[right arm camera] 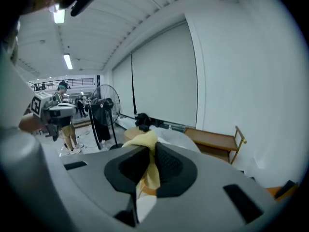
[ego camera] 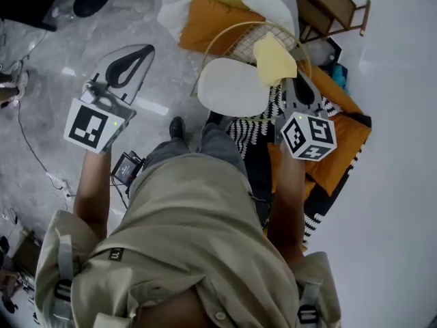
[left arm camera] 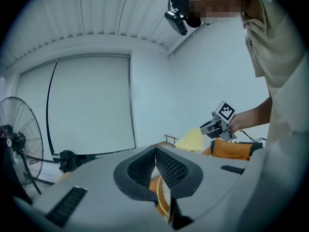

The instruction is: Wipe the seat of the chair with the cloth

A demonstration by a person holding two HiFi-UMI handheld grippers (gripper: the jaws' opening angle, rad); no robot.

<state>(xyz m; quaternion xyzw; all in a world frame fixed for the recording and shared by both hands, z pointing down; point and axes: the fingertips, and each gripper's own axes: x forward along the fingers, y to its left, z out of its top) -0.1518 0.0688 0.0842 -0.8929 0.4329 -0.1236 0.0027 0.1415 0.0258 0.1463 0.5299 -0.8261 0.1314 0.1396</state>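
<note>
Marble floor [ego camera: 82,53] surrounds the smooth oval seat [ego camera: 232,87] in my head view. Only the view from my right gripper [right arm camera: 148,148] shows meshed pads [right arm camera: 169,164] clamping the soft yellow cloth [right arm camera: 145,140] by the seat's edge; left gripper [left arm camera: 155,152] closed, empty.

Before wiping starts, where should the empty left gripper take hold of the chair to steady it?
Probably the thin wire hoop of the chair's back, on its left curve, approached from the side where the left gripper is. Wire fits between jaws; the round white seat looks too broad.
</note>
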